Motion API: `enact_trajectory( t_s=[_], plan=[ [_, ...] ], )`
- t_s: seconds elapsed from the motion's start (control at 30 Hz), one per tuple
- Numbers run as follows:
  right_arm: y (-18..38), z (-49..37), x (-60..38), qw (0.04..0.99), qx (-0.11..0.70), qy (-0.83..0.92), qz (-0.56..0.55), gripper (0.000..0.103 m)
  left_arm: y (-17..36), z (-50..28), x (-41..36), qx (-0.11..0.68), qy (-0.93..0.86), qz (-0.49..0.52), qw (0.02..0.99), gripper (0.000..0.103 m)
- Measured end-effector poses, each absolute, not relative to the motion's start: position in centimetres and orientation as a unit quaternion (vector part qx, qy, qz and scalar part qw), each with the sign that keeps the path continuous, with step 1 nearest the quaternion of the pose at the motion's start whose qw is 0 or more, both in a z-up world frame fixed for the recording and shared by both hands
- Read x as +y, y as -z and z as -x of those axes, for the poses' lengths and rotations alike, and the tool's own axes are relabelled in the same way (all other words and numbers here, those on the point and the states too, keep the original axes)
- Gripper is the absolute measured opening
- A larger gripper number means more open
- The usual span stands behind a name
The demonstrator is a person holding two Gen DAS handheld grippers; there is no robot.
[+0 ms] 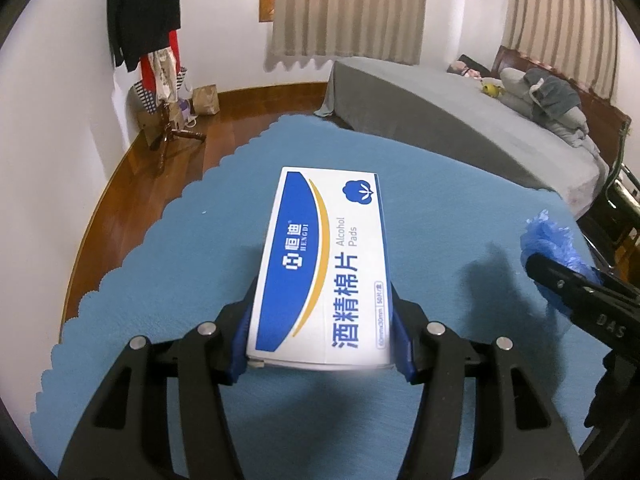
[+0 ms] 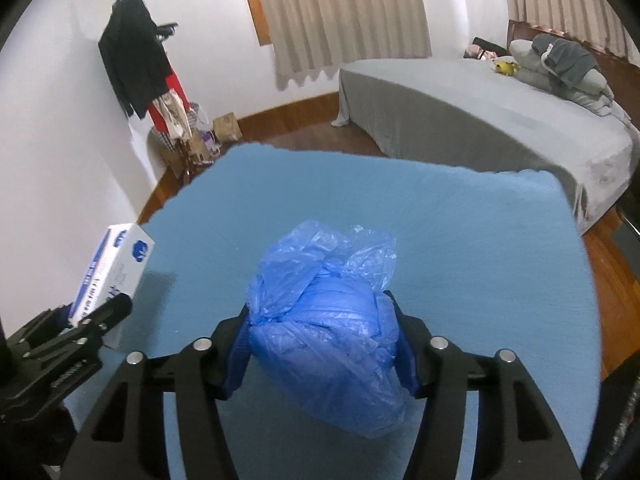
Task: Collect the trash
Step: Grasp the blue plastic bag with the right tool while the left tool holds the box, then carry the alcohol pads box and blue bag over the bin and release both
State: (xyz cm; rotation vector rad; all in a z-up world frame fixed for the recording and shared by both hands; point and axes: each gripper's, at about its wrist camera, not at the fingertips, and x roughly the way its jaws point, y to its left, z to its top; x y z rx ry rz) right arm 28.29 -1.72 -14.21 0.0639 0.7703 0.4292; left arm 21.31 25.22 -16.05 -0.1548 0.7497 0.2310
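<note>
Grippers first: your left gripper point(image 1: 322, 344) is clamped on the near end of the alcohol pads box point(image 1: 322, 264), its blue pads point(image 1: 242, 340) pressing both long sides, so the white-and-blue box juts straight forward from the jaws with its printed face up. From the right wrist view the same box point(image 2: 116, 268) shows at the left edge, held above the blue cloth point(image 1: 160, 260) that covers the counter, with its shadow falling on the cloth beneath it. Your right gripper point(image 2: 322, 352) is closed around a crumpled blue plastic bag point(image 2: 324, 316); the bag bulges out between the fingers, spilling forward and below them, and its lighter, looser folds rise at the far side. In the left wrist view that bag point(image 1: 548, 240) peeks out past the tip of the right gripper point(image 1: 560, 280) at the right edge, well apart from the box. Whether the bag touches the cloth you cannot tell from either view. The cloth point(image 2: 440, 240) has a scalloped edge on its left side and lies otherwise bare around both held things. Beyond the counter runs a wooden floor point(image 1: 188, 152). A coat rack point(image 1: 160, 80) hung with dark and red clothes stands in the left corner with paper bags point(image 1: 206, 100) at its foot. A bed point(image 1: 460, 120) with a grey cover and heaped pillows point(image 1: 540, 96) fills the right side, and striped curtains point(image 1: 344, 8) hang on the far wall.
</note>
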Motion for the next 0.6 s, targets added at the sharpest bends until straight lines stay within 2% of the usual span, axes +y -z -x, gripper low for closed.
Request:
enact_trajectory(
  t_s=[0.6],
  plan=[
    [8.6, -20.3, -9.6, 0.924, 0.322, -0.196, -0.06, 0.059, 10.7, -17.1, 17.0, 0.33, -0.047, 0.058, 0.941, 0.054]
  ],
)
